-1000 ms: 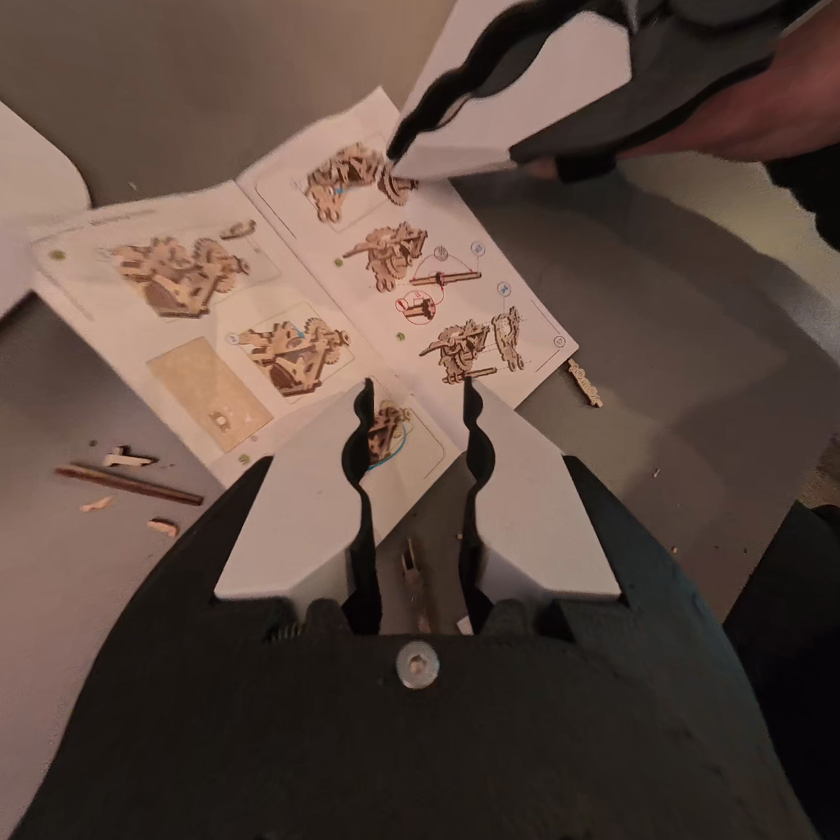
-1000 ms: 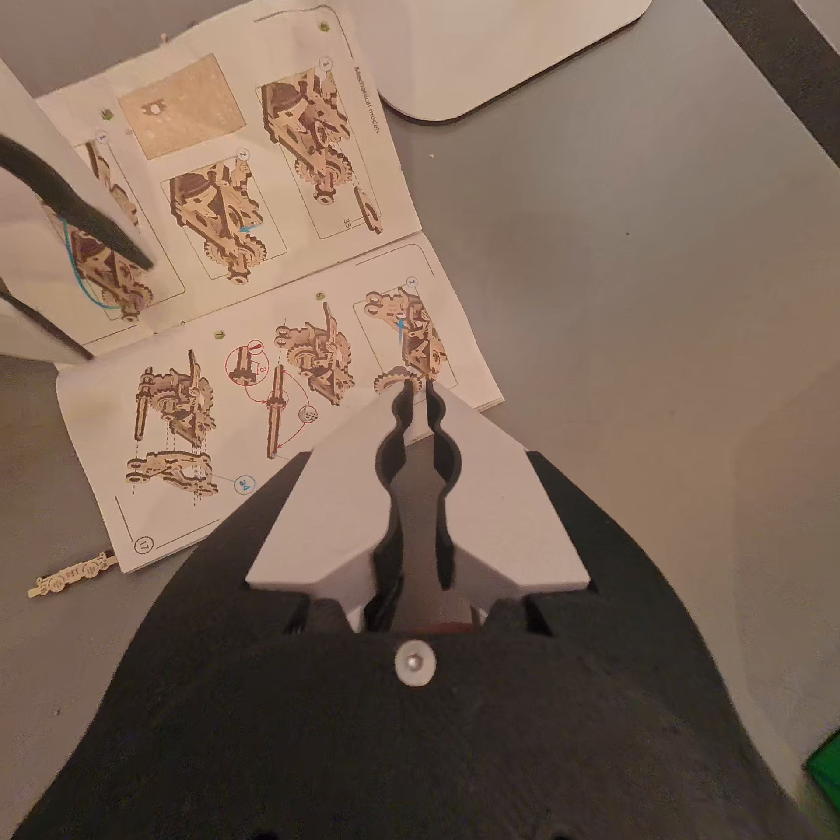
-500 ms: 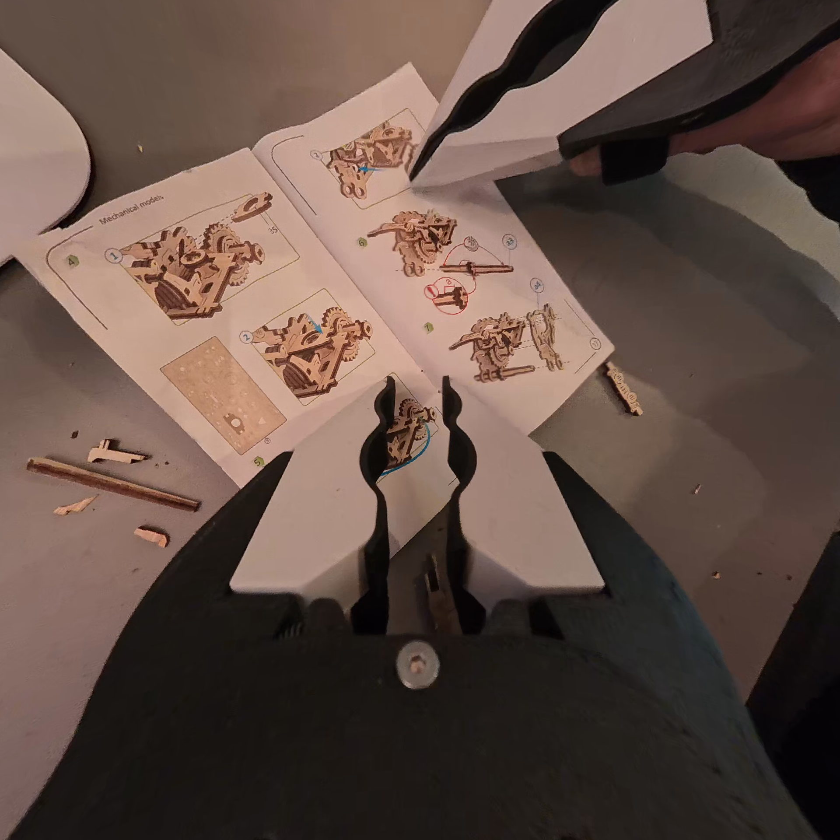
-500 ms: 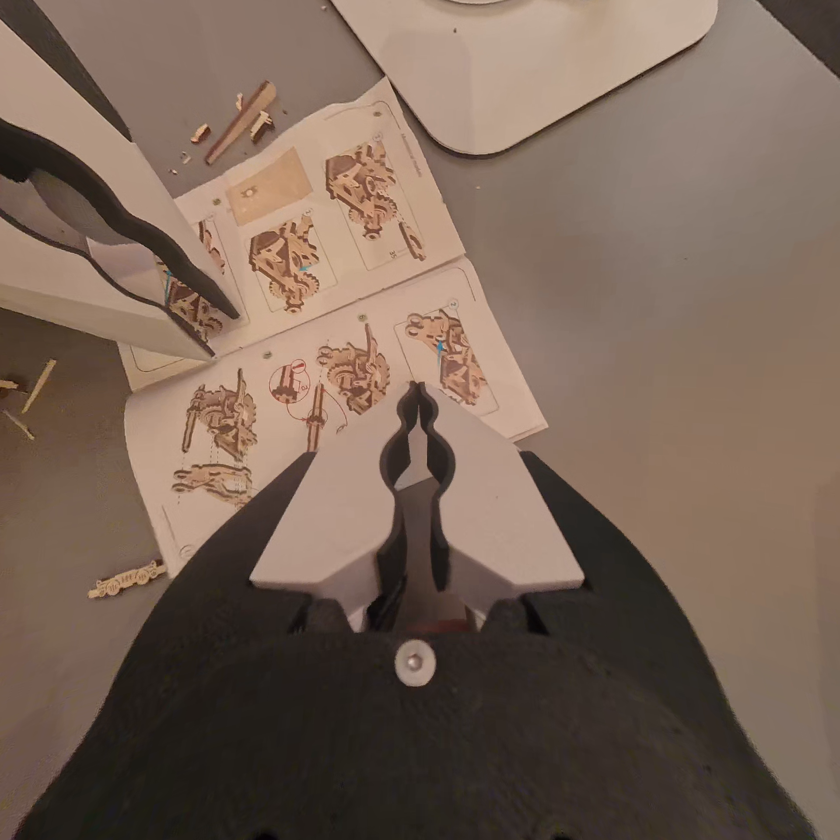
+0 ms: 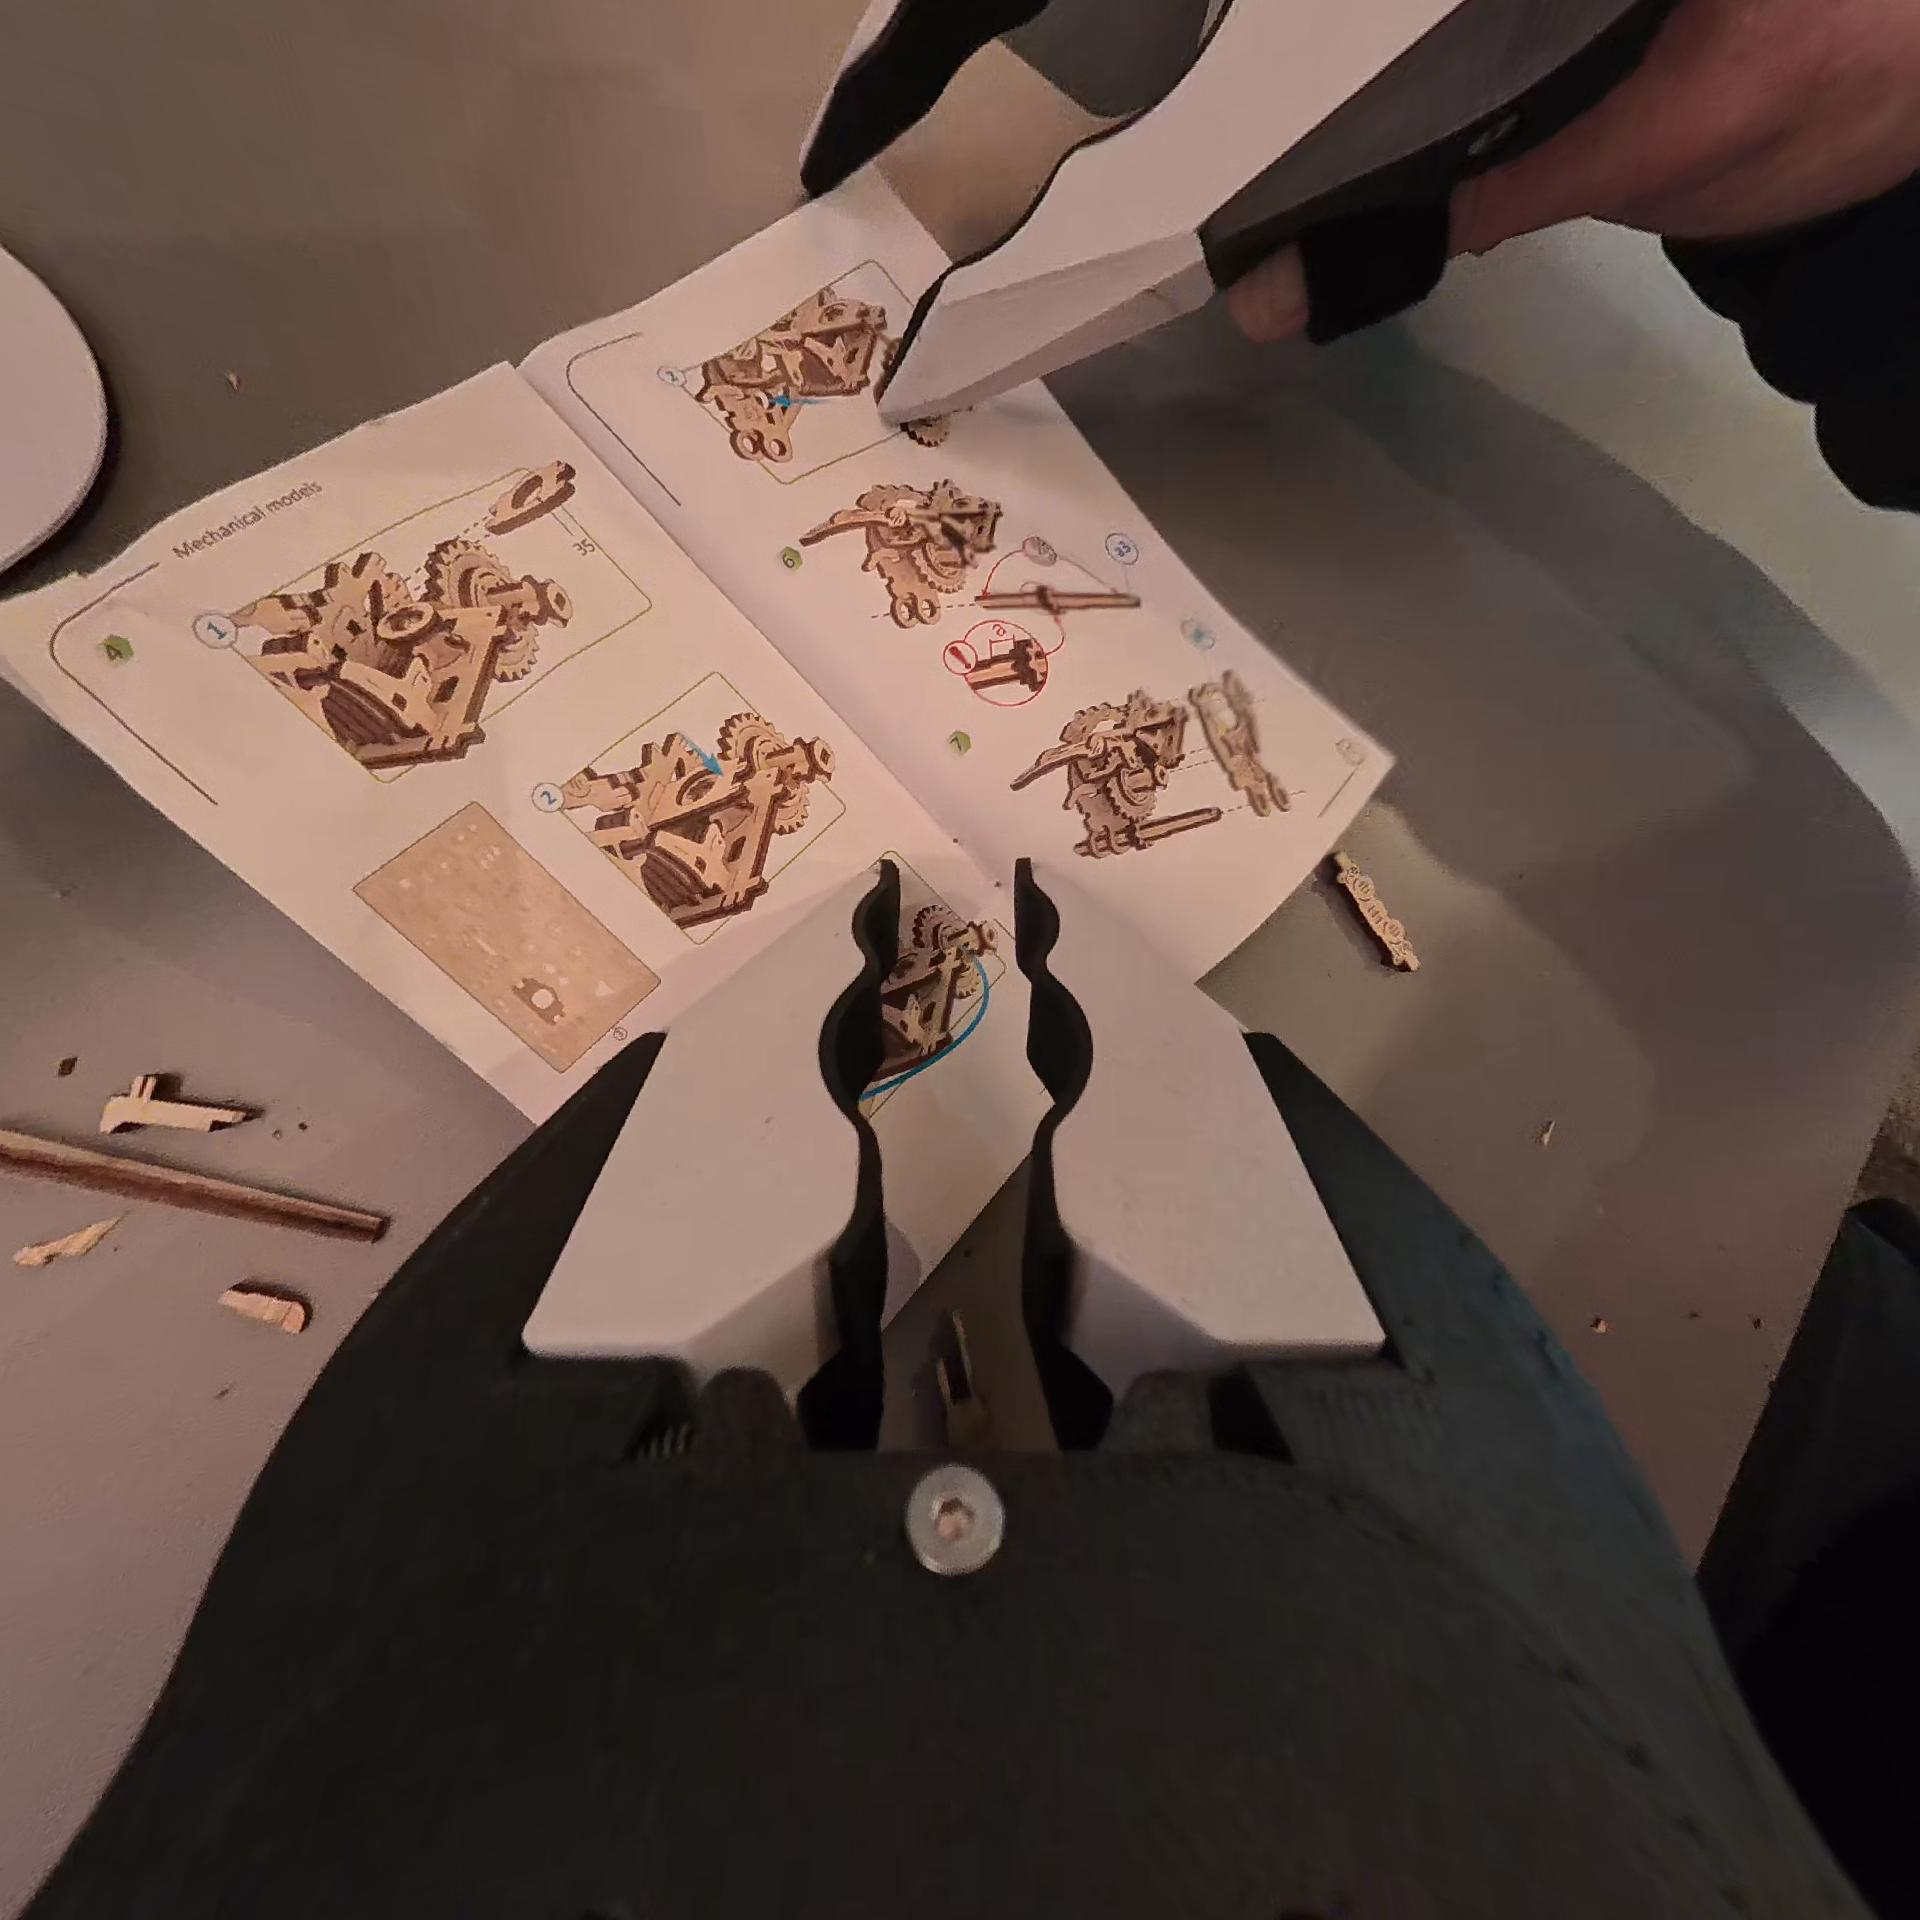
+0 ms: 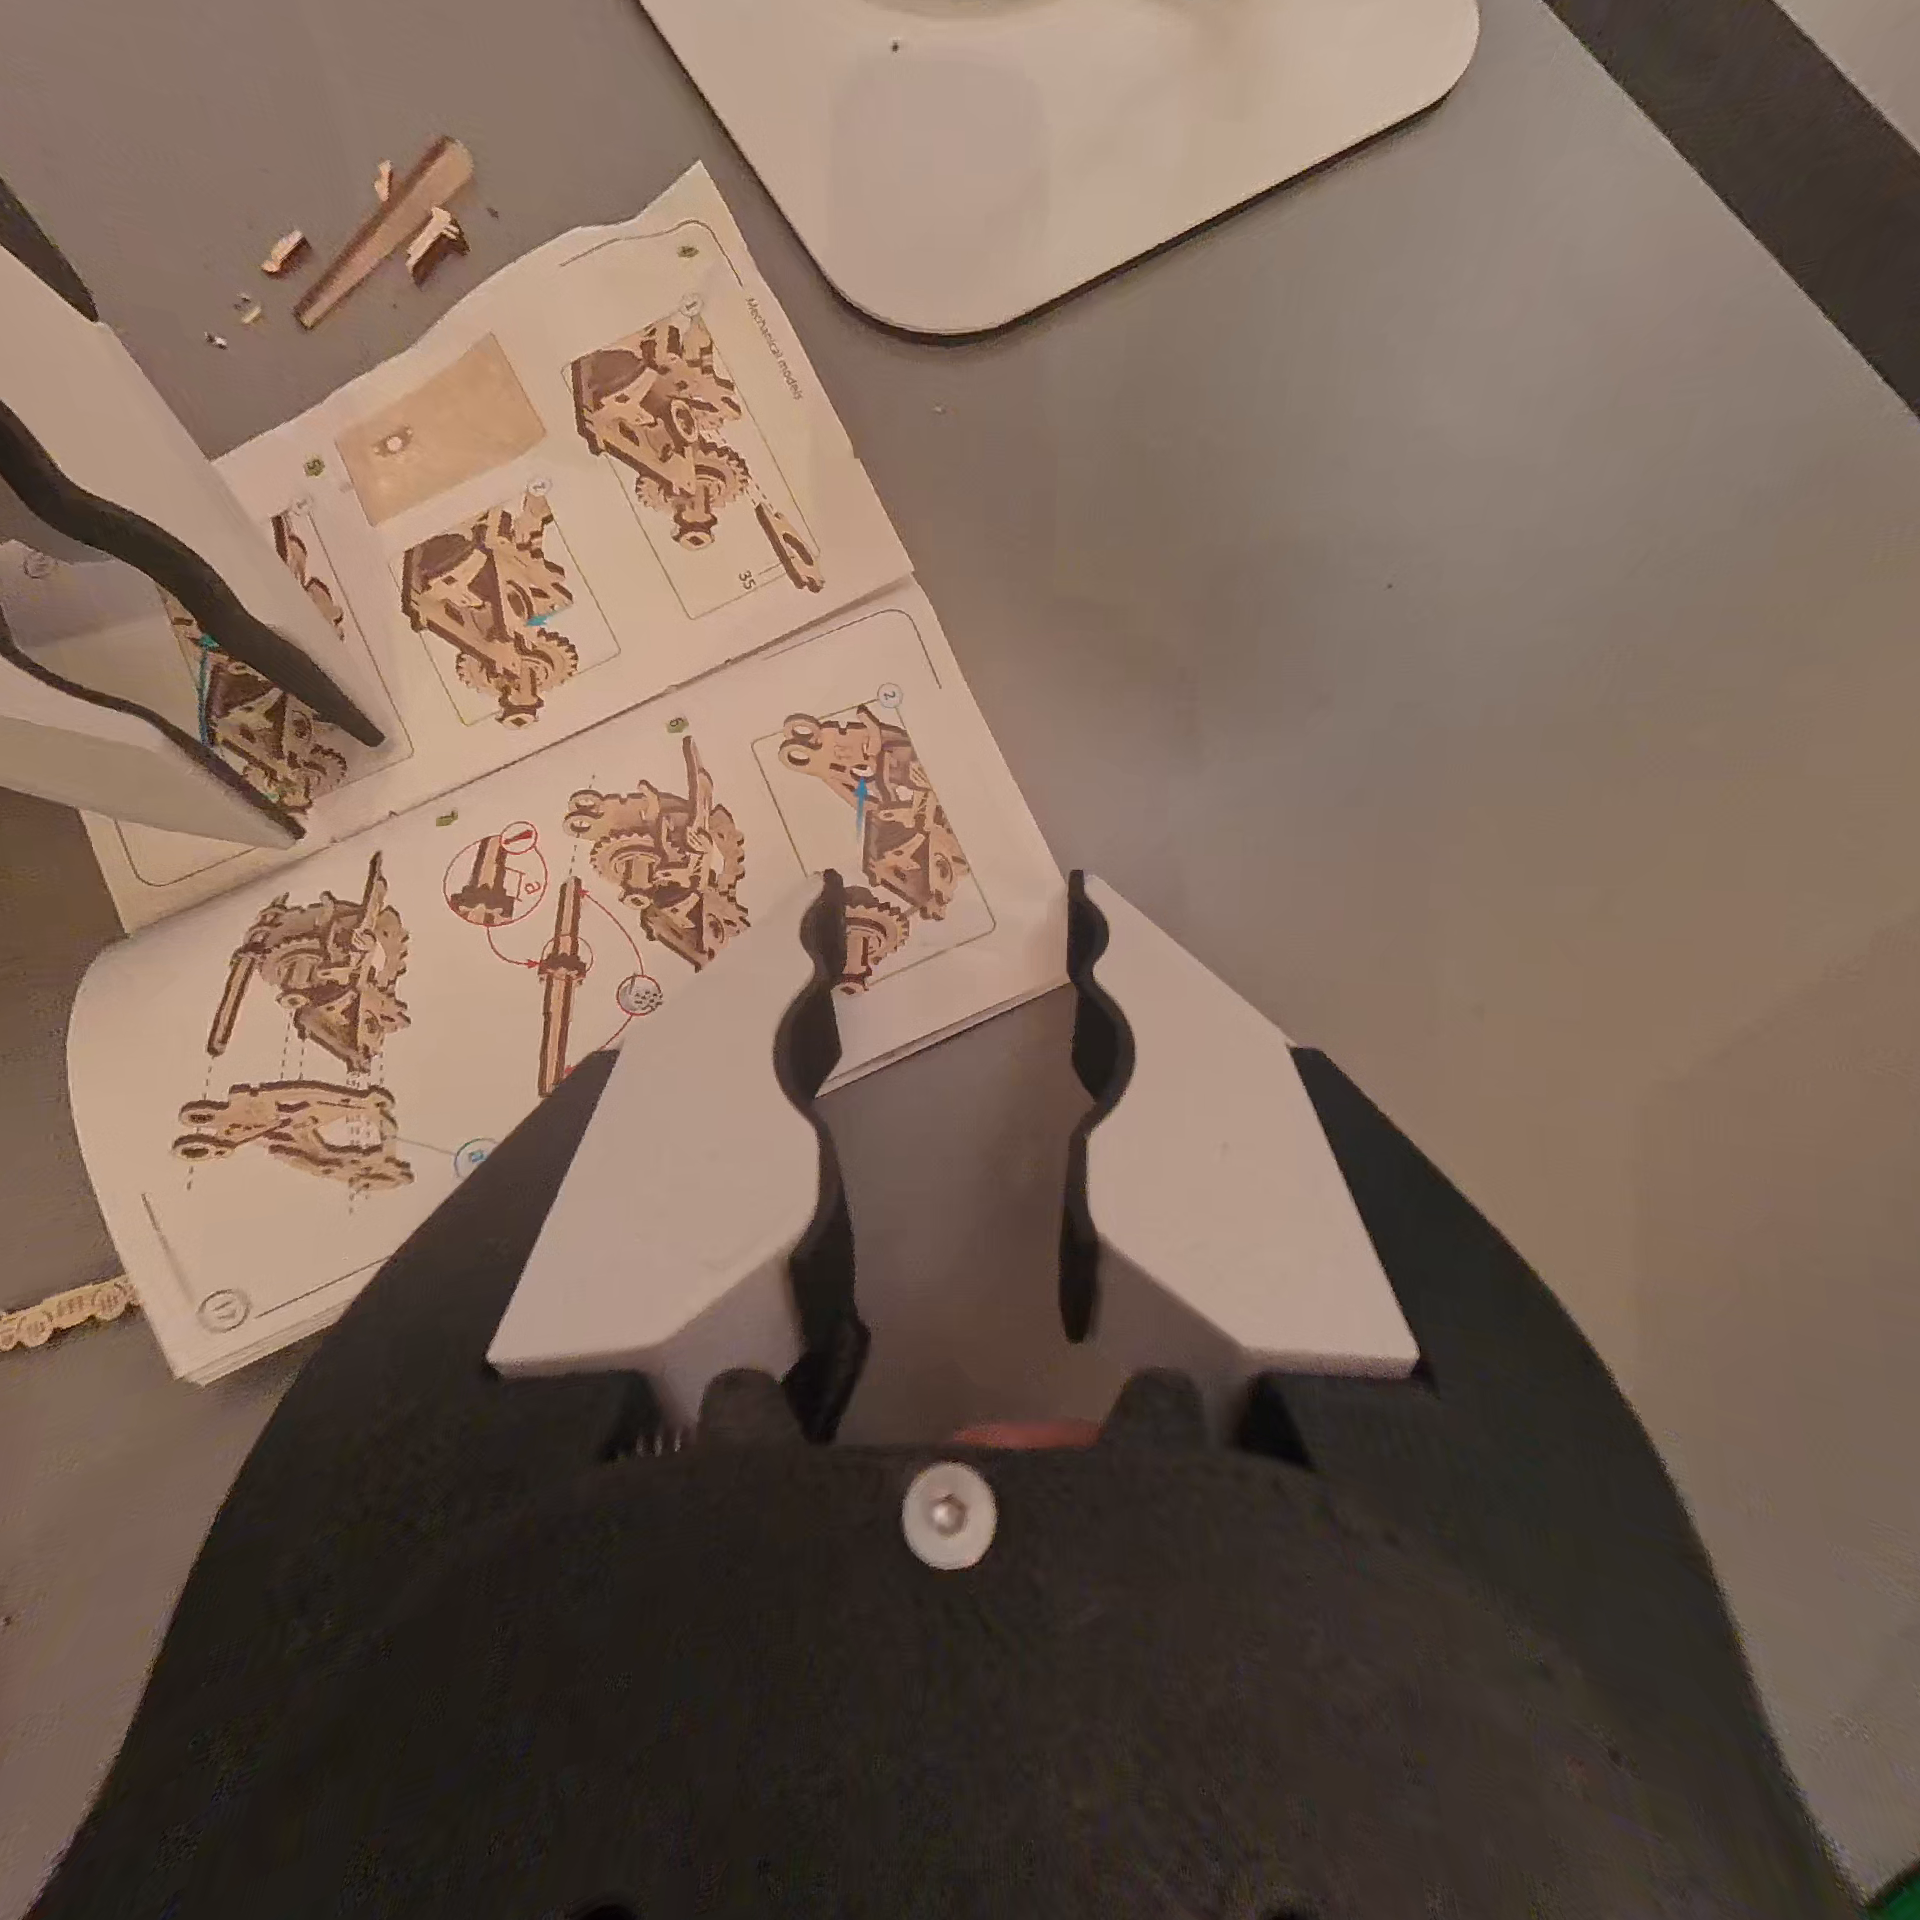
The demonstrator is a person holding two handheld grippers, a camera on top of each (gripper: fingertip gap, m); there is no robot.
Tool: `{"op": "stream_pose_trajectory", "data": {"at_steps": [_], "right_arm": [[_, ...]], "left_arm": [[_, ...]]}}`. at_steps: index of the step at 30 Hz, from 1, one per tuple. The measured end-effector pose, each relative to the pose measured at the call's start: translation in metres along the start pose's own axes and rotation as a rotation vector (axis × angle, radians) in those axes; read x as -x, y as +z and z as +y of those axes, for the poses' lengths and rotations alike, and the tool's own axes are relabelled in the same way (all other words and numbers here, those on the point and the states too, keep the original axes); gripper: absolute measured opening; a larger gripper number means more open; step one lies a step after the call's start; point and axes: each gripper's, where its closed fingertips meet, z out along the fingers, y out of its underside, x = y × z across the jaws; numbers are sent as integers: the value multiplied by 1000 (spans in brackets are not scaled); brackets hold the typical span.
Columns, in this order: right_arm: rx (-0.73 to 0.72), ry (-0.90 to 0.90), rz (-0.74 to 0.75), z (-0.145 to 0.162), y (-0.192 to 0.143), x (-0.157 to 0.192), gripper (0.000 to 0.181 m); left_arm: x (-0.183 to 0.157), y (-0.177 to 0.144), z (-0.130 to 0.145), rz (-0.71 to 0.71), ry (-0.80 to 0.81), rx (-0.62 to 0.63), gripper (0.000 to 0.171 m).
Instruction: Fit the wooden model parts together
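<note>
An open instruction booklet (image 5: pixel 644 665) with pictures of a wooden model lies on the grey table; it also shows in the right wrist view (image 6: pixel 582 790). My left gripper (image 5: pixel 954 873) is open and empty, its tips over the booklet's near edge. My right gripper (image 6: pixel 953 883) is open and empty over the booklet's far page corner. Each gripper shows in the other's view: the right one (image 5: pixel 862 291), the left one (image 6: pixel 338 784). A small toothed wooden part (image 5: pixel 1377 914) lies on the table beside the booklet, also seen in the right wrist view (image 6: pixel 62 1304).
A wooden stick (image 5: pixel 187 1184) and small wooden scraps (image 5: pixel 166 1107) lie left of the booklet, also seen in the right wrist view (image 6: pixel 384 234). A white rounded board (image 6: pixel 1039 156) lies beyond the booklet. A small wooden piece (image 5: pixel 956 1371) lies under the left gripper. The right gripper is farther from the wooden stick (image 5: pixel 187 1184), some 20 cm, than the left, some 12 cm. It is also in sight in the right wrist view (image 6: pixel 374 230).
My right gripper has opened from shut and come lower over the far page. My left gripper's gap narrowed a little from a second ago; it stays over the booklet's near edge.
</note>
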Motion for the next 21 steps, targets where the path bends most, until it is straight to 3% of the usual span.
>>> {"op": "stream_pose_trajectory", "data": {"at_steps": [7, 21], "right_arm": [[1, -50, 18, -1, 0, 4, 13], [-86, 15, -47, -9, -10, 0, 5]], "left_arm": [[0, 0, 0, 13, -2, -13, 19], [-7, 6, -5, 47, 7, -11, 17]]}}
